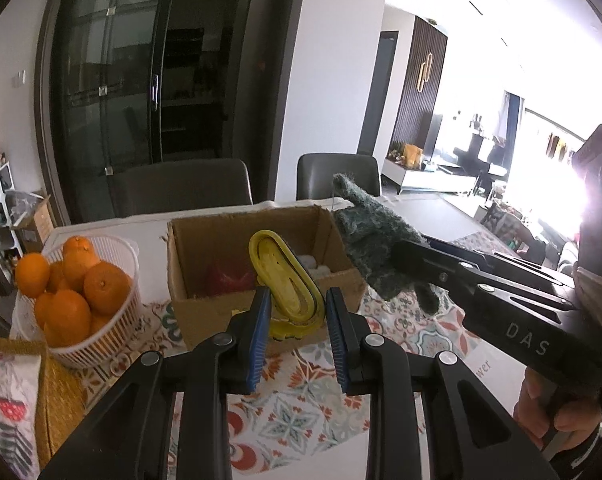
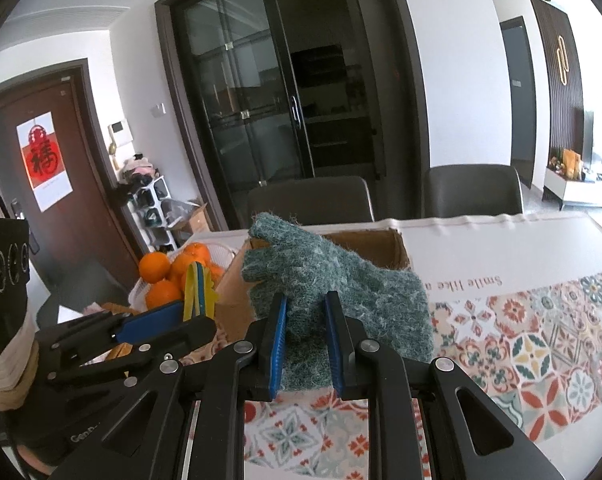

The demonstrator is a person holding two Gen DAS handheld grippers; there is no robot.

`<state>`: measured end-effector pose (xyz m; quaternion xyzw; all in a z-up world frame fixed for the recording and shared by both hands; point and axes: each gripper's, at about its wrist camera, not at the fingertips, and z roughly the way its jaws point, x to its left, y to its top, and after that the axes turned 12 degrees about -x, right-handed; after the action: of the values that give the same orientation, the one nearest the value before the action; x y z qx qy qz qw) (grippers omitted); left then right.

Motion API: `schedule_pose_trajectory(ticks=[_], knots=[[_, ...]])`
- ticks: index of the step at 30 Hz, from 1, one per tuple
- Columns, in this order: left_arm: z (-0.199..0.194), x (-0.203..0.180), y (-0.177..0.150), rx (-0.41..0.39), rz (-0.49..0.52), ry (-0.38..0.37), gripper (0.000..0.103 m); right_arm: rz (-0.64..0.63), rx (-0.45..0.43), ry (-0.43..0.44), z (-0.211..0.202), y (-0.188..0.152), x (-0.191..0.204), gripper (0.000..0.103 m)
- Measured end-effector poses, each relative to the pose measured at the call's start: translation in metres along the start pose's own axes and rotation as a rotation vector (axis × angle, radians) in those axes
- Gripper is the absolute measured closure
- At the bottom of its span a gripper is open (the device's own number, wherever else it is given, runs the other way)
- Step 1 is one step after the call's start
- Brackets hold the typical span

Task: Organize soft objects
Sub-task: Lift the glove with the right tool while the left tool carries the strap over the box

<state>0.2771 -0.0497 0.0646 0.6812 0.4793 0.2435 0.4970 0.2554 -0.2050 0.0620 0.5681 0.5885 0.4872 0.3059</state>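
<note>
My left gripper [image 1: 297, 304] is shut on a yellow slipper [image 1: 285, 280], held upright in front of the open cardboard box [image 1: 221, 256]. The slipper also shows in the right wrist view [image 2: 197, 290]. My right gripper [image 2: 305, 312] is shut on a fuzzy teal glove [image 2: 341, 280], held above the table beside the box's right side. The glove also shows in the left wrist view [image 1: 373, 248], at the box's right rim. Inside the box lie a red item [image 1: 227, 276] and something white [image 1: 313, 264].
A white basket of oranges [image 1: 77, 292] stands left of the box on the patterned tablecloth [image 1: 301, 412]. Two grey chairs [image 1: 189, 188] stand behind the table. A woven mat and a printed cloth [image 1: 9, 400] lie at the near left.
</note>
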Motion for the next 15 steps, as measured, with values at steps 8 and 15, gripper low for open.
schedule_pose_trajectory(ticks=[8, 15], knots=[[0.015, 0.01, 0.017, -0.01, 0.015, 0.009, 0.075, -0.025, -0.013, 0.007, 0.018, 0.018, 0.002, 0.083], [0.037, 0.019, 0.027, -0.003, 0.027, 0.023, 0.075, -0.048, 0.005, 0.008, 0.039, 0.025, -0.001, 0.083]])
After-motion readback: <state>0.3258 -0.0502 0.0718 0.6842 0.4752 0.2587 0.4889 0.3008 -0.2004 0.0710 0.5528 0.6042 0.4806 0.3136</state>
